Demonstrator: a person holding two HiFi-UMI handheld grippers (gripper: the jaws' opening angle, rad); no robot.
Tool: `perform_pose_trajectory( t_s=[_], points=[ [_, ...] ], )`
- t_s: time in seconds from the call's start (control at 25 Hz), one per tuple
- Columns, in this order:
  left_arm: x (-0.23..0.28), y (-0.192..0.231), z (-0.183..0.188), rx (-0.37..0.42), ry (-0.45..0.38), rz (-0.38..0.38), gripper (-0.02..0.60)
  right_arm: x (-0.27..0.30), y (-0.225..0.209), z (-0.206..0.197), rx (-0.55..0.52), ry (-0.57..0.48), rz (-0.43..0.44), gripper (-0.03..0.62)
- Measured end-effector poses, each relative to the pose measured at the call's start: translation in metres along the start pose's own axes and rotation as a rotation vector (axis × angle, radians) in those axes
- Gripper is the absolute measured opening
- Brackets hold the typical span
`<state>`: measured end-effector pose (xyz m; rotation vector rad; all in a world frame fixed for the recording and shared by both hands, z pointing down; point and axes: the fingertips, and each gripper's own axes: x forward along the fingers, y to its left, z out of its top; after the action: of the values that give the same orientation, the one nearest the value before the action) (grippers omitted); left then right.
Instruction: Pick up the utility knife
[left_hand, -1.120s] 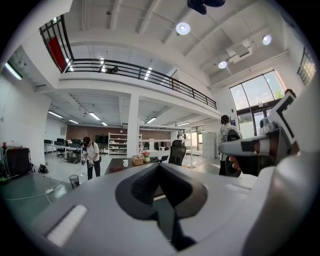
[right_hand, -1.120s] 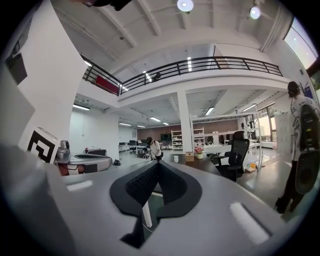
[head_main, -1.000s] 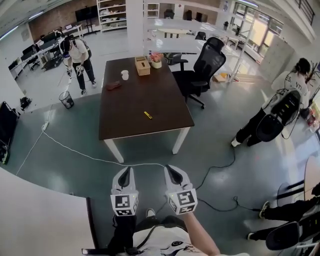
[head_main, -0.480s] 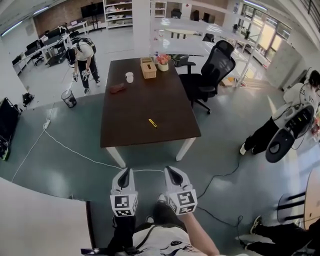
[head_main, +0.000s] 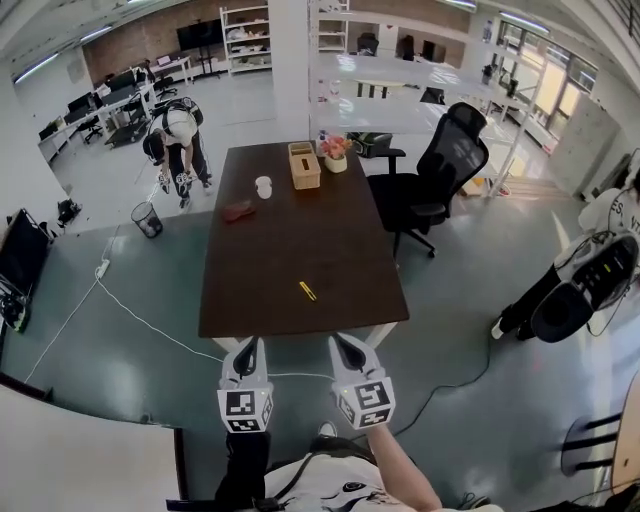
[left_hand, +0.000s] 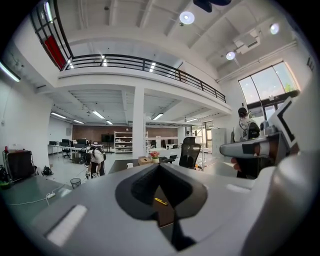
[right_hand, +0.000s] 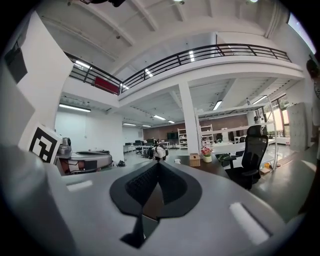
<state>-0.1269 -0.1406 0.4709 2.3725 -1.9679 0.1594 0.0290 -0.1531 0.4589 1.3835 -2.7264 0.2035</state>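
Two grippers closed; utility knife lies ahead on the table

Utility knife (head_main: 307, 291): yellow, lies flat on the dark table (head_main: 300, 230), close to the table edge nearest the grippers. It is ahead of both grippers, roughly between their two lines, and well apart from each. The left gripper view shows it as a small yellow sliver in the opening beneath the jaw tips.

Left gripper (head_main: 249, 345): jaws pressed together tip to tip, pointing toward the table. Right gripper (head_main: 345, 342): just beside the left one, parallel to it, jaws likewise pressed together. Both are held over the floor, short of the table edge.

Farther ahead on the table: a reddish object (head_main: 238, 211) ahead-left, a white cup (head_main: 263, 187) beyond it, and a tissue box (head_main: 304, 165) and flower pot (head_main: 335, 152) at the far end.

Ahead-right of the grippers, a black office chair (head_main: 440, 170) stands at the table's side. Ahead-left, past the table, a person (head_main: 178, 140) bends over near a waste bin (head_main: 147, 218). A white cable (head_main: 150, 320) runs across the floor to the left.
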Motion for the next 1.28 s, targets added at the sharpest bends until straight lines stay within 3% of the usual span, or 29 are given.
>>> perform_pose_trajectory(
  t_s=[0.2,0.6,0.96,1.28],
  points=[
    [0.022,0.001,-0.006,-0.011,0.038,0.010,-0.003,0.018,-0.027,-0.002,0.032,0.014,-0.003,0.002],
    [0.066,0.026,-0.014,-0.042,0.085,0.021,-0.003,0.060,-0.037,-0.008,0.038,0.085,0.012,0.002],
    [0.163,0.072,0.009,-0.043,0.032,-0.060,-0.003,0.145,-0.066,0.017,0.027,0.059,-0.067,0.002],
    [0.201,0.101,-0.016,-0.077,0.103,-0.115,-0.003,0.192,-0.061,-0.005,0.054,0.133,-0.103,0.002]
  ],
)
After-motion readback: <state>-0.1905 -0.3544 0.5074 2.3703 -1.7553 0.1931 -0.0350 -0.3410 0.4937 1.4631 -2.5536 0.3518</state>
